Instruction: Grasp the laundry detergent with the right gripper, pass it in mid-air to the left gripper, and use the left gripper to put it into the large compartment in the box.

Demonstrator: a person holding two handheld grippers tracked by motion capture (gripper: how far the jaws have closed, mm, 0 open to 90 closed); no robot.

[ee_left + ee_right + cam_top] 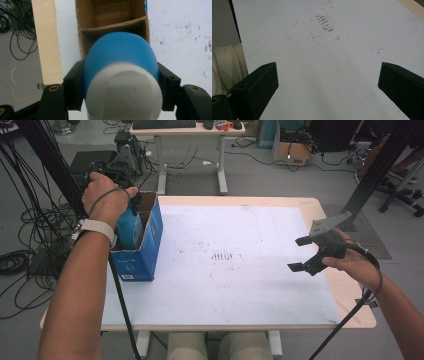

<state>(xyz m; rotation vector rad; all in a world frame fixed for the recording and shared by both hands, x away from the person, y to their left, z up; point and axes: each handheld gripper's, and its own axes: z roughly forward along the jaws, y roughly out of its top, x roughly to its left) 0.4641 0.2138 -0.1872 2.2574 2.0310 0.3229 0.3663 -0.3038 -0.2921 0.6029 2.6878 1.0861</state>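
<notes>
The bottle (120, 67), blue with a white cap, sits clamped between the two black jaws of the left gripper (121, 85), which press on its sides just below the cap. It hangs over the open top of the cardboard box (145, 245), a blue box with brown inner dividers that stands at the left edge of the table (280, 320), near the far left corner. In the high view the bottle (129, 227) is partly down inside the box, with the left hand (105, 195) above it, the wrist bent so the gripper points downward; a white band circles the wrist. How deep the bottle reaches is hidden by the box wall and the hand, and its lower end cannot be made out.

The right gripper (303, 254) hovers near the right edge of the table, its jaws spread wide and gripping nothing. The right hand (352, 262) holds it roughly level, pointing toward the table's middle, where a patch of brown marks (325, 23) stains the white surface. The forearm is cut off at the picture's lower right corner.
</notes>
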